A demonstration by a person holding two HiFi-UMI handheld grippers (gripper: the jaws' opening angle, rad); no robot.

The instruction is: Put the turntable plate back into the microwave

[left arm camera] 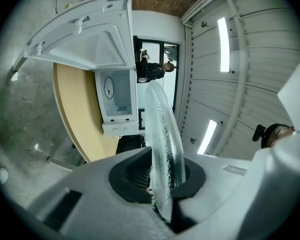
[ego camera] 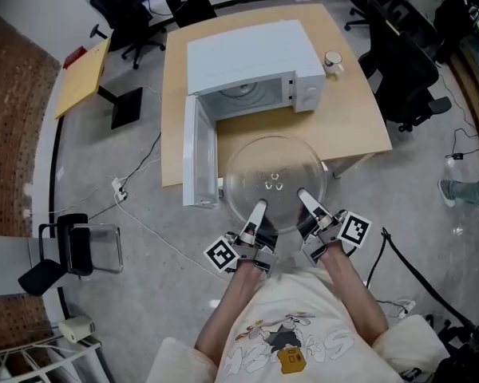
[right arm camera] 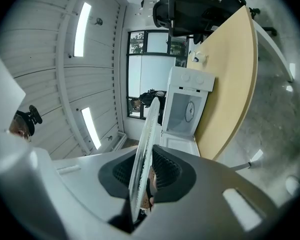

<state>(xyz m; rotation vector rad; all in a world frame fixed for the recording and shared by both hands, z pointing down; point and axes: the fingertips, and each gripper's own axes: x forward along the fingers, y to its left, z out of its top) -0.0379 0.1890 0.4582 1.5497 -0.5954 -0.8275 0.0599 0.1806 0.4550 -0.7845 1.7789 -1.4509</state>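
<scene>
Concrete floor runs grey all round a light wooden table, with brown carpet at 9 o'clock and black office chairs at 2 o'clock. Loose cables trail over the floor at 8 o'clock of the table.

A white microwave sits on the table at 12 o'clock. Its door is swung fully open on the 9 o'clock side and reaches past the table's near edge. A strip of bare tabletop lies between the open cavity and the glass plate.

The plate is held roughly level over the table's near edge, straight in front of the cavity. The left gripper clamps its rim at 7 o'clock, and the right gripper clamps it at 5 o'clock, the glass pinched between each pair of pads. A small cup stands just beside the microwave at 3 o'clock.
</scene>
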